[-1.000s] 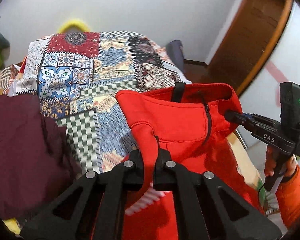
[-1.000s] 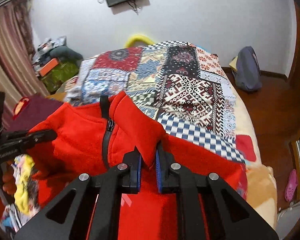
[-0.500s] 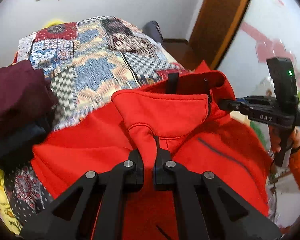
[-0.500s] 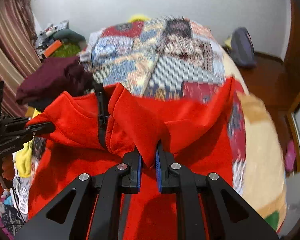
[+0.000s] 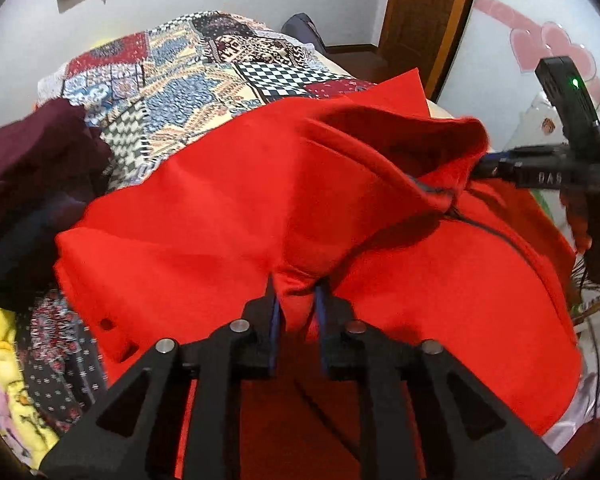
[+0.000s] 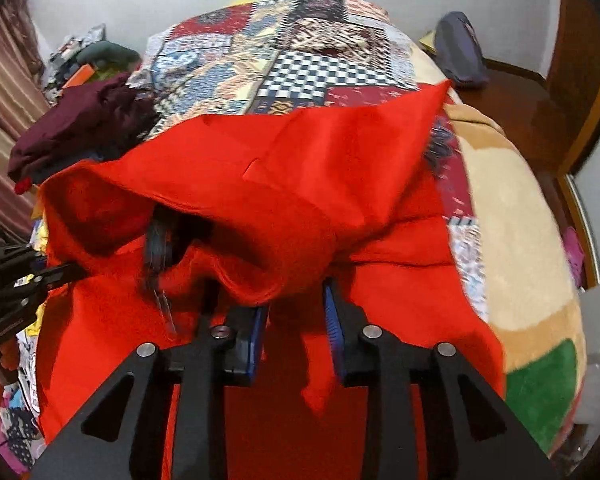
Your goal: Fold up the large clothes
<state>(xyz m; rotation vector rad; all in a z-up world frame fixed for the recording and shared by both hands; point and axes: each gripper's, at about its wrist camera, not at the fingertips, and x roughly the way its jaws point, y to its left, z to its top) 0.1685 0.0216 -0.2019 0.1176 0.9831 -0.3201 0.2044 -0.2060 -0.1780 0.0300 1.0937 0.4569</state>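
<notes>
A red fleece jacket (image 5: 220,208) with a dark zip lies over the near end of the bed, its collar folded toward me. My left gripper (image 5: 298,300) is opening, and a fold of the red fabric still stands loosely between its blue pads. In the right wrist view the jacket (image 6: 300,184) spreads across the bed. My right gripper (image 6: 296,312) is opening too, wider, with a flap of red cloth hanging slack in the gap. Each view shows the other gripper at the collar's far side, the right one (image 5: 484,168) and the left one (image 6: 72,270).
The bed carries a patchwork quilt (image 5: 204,80) beyond the jacket. A maroon garment (image 5: 32,148) is heaped at the left, with yellow and patterned clothes (image 5: 4,360) below it. A grey bag (image 6: 460,52) sits on the wooden floor by the door (image 5: 420,12).
Both grippers came down and forward with the jacket, laying it on the bed. Their jaws, shut on the fabric before, now stand apart.
</notes>
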